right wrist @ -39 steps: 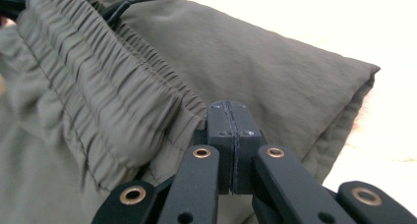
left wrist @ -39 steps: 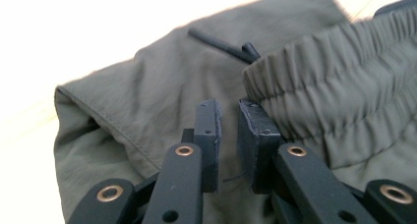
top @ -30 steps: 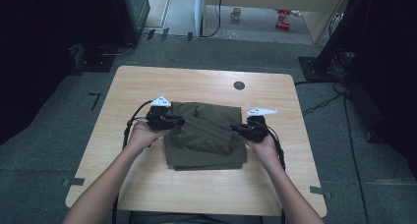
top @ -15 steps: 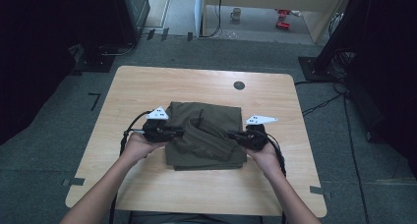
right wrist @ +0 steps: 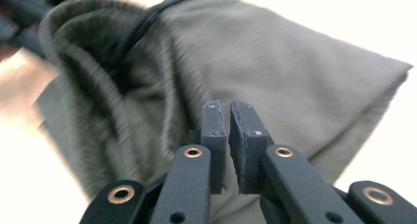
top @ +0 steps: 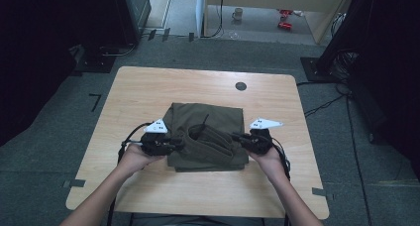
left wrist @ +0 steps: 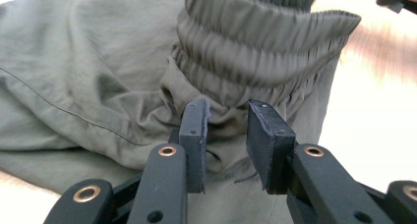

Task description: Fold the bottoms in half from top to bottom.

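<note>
An olive-green garment (top: 205, 124) with an elastic waistband lies folded on the wooden table (top: 148, 87). Its waistband (top: 208, 139) is rolled over as a band along the near side. My left gripper (top: 177, 144) is at the band's left end. In the left gripper view its jaws (left wrist: 226, 118) have just been opening and stand apart, with bunched cloth (left wrist: 98, 62) loose between the pads. My right gripper (top: 238, 137) is at the band's right end. Its pads (right wrist: 227, 118) are nearly together, pinching a thin layer of the cloth (right wrist: 295, 71). A dark drawstring (right wrist: 147, 17) hangs by the waistband.
A small black round disc (top: 240, 85) sits in the tabletop behind the garment. Cables trail from both grippers toward the near edge. Dark equipment stands on the floor to the left and right of the table, and a mug (top: 238, 14) sits on the floor far behind it.
Both hands have drawn toward the near edge, the left one farther, bringing the waistband over the folded cloth. The left jaws have spread apart.
</note>
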A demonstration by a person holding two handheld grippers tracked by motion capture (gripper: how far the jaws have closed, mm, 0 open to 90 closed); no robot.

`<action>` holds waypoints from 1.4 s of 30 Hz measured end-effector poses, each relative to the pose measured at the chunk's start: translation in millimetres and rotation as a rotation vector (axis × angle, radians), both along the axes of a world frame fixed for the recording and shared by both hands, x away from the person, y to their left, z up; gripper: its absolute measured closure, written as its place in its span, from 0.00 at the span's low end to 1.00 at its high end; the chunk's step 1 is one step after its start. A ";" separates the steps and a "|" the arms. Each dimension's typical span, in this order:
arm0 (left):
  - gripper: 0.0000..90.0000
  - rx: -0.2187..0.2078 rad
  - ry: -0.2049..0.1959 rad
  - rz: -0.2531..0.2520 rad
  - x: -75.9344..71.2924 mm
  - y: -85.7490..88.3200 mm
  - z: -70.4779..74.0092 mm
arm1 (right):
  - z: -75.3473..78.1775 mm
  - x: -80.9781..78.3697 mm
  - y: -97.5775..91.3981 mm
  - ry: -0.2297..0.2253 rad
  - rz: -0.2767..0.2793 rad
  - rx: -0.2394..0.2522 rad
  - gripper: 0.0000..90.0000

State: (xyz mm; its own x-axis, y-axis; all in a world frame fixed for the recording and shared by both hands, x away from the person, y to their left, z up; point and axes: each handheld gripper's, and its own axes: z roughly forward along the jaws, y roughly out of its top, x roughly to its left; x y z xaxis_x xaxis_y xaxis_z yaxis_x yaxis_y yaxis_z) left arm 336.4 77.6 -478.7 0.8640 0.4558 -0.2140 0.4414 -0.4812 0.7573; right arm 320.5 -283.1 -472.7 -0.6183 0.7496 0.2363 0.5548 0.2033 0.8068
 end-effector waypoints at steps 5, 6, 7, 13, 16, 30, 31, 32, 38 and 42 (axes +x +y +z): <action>0.78 0.008 0.003 -0.005 0.1 -3.6 -2.8 | -10.9 29.6 0.4 0.054 -0.035 0.001 0.96; 0.78 0.005 0.008 -0.003 0.5 -3.3 -3.0 | -14.6 34.8 2.4 0.071 -0.023 0.004 0.96; 0.78 0.005 0.010 -0.003 0.7 -2.8 -2.9 | -17.2 38.0 4.4 0.087 -0.018 0.004 0.96; 0.73 -0.029 0.011 0.003 -2.7 7.1 5.3 | -23.8 37.0 21.5 0.138 0.096 0.027 0.96; 0.72 -0.058 -0.016 0.037 -1.1 19.3 13.0 | -16.7 25.7 24.9 0.108 0.130 0.023 0.96; 0.63 -0.016 -0.039 0.070 -7.4 -9.2 17.1 | -18.5 -30.5 34.2 0.090 0.212 -0.027 0.68; 0.63 -0.005 -0.031 0.053 -10.0 -13.8 15.3 | -19.4 -33.1 34.8 0.089 0.215 -0.023 0.67; 0.63 0.011 -0.033 0.034 -14.0 -18.3 12.6 | -20.6 -35.2 35.5 0.091 0.220 -0.023 0.64; 0.57 0.102 -0.053 -0.001 -27.8 -21.2 1.0 | -27.9 -43.6 39.7 0.052 0.236 -0.104 0.45; 0.55 0.108 -0.094 -0.006 -36.6 -19.1 -9.8 | -32.4 -44.5 43.8 0.038 0.243 -0.150 0.44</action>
